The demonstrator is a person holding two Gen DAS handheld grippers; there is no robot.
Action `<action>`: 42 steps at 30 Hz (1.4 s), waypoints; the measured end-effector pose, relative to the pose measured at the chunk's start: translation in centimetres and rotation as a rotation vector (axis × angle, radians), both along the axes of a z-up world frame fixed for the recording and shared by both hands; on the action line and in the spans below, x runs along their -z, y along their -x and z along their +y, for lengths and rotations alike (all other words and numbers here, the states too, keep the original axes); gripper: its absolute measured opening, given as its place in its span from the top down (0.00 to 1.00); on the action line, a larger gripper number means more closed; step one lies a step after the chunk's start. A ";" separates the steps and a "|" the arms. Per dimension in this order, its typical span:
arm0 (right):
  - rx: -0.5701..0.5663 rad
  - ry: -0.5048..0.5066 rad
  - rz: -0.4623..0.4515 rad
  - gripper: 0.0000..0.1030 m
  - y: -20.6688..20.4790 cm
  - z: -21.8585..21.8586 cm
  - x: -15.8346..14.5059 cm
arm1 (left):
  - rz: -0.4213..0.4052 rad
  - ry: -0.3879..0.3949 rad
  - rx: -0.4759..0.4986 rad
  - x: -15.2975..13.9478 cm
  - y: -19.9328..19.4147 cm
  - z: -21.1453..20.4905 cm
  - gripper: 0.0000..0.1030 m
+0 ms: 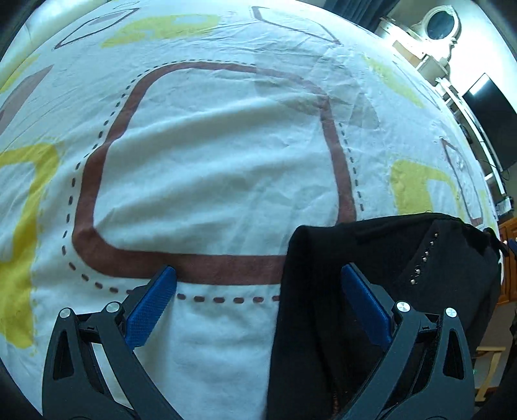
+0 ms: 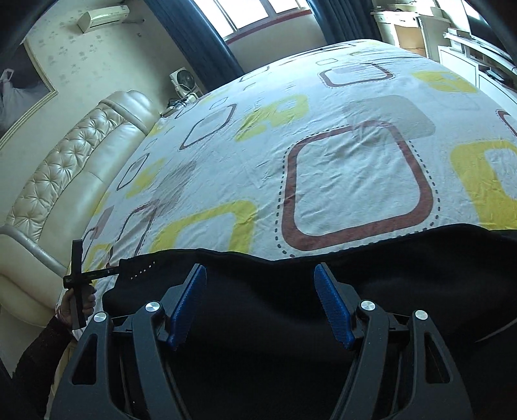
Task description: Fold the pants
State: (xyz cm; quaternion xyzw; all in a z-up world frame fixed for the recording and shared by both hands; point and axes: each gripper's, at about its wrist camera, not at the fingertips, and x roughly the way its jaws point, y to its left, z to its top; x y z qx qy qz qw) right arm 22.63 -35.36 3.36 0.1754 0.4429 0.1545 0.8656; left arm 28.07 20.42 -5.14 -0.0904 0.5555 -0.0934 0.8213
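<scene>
Black pants [image 2: 290, 323] spread across lower frame over patterned bedsheet [image 2: 323, 129]. Right gripper [image 2: 260, 297] fingers apart, empty, above the fabric. Left gripper [image 1: 258, 300] fingers wide apart, one over pants.

Patterned bedsheet [image 2: 323, 168], tufted cream headboard [image 2: 64, 168], curtained window [image 2: 252, 13].

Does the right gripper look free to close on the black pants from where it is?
Probably yes: the right gripper is open right over the black pants, and nothing sits between its pads and the cloth.
</scene>
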 end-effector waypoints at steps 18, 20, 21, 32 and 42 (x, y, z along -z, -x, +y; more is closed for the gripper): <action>-0.168 -0.007 0.074 0.32 -4.3 4.7 2.2 | 0.037 0.470 0.104 0.3 -2.1 -1.4 0.02; -0.244 0.011 0.105 0.32 -5.7 5.1 2.8 | 0.036 0.464 0.119 0.3 -2.2 -1.7 0.02; -0.277 0.051 0.115 0.32 -6.3 5.5 3.0 | 0.031 0.460 0.132 0.2 -2.1 -1.9 0.08; -0.576 0.242 0.240 0.32 -9.8 10.8 6.3 | 0.025 0.311 0.253 -0.1 -1.6 -5.1 0.72; -0.431 0.399 0.164 0.88 -9.6 11.3 4.6 | -0.041 0.268 0.217 -1.8 -2.0 -4.4 0.74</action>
